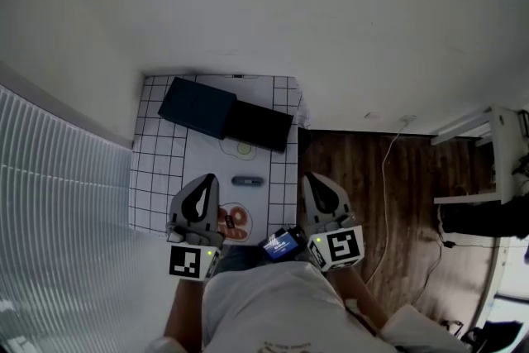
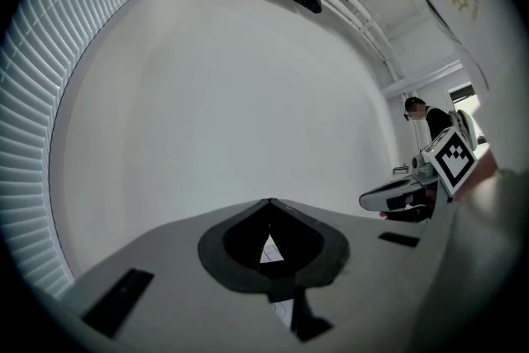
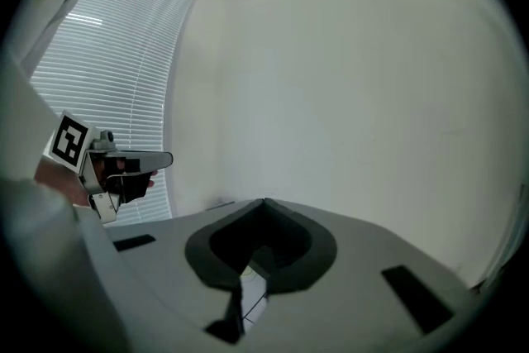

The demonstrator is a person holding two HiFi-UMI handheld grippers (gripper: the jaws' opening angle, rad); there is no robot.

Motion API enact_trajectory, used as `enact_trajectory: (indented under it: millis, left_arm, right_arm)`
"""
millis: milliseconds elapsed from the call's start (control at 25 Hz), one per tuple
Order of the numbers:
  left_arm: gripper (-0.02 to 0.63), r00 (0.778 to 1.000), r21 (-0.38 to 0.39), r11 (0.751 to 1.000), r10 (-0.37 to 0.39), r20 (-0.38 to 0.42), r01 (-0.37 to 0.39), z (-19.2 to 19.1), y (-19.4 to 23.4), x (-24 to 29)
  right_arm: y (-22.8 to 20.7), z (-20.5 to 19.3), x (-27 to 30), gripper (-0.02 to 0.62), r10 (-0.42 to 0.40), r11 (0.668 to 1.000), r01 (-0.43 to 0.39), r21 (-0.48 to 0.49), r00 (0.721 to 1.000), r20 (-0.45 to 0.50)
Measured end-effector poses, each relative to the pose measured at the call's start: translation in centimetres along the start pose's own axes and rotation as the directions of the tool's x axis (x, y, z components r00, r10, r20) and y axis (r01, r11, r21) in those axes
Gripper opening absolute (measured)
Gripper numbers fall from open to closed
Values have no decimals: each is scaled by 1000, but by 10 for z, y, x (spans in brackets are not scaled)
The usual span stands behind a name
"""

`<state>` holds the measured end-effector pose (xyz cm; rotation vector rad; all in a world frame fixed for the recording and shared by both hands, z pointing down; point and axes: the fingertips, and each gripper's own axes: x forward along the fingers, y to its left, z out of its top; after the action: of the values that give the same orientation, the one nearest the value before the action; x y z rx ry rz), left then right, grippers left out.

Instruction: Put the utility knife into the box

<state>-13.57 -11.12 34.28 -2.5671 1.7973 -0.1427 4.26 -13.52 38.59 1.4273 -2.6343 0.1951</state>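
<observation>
Utility knife (image 1: pixel 247 181) single, one gridded table (image 1: pixel 157 153)

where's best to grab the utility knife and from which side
Probably the middle of the utility knife, coming from above with the jaws across its narrow width: it lies flat on the checked table, long axis left to right.

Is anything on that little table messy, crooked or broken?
Nothing looks spilled or broken. The dark box sits slanted across the far end of the checked table, not square to its edges. The knife lies alone mid-table, outside the box.
</observation>
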Motion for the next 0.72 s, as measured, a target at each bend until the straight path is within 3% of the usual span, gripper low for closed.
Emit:
enact_trajectory:
  millis: [720]
  left_arm:
    - [8,994,3,999,-51,-101,51,-45,22,33]
  right_arm:
    - [-6,-37,41,6,-7,1000,6,-9,995,-102]
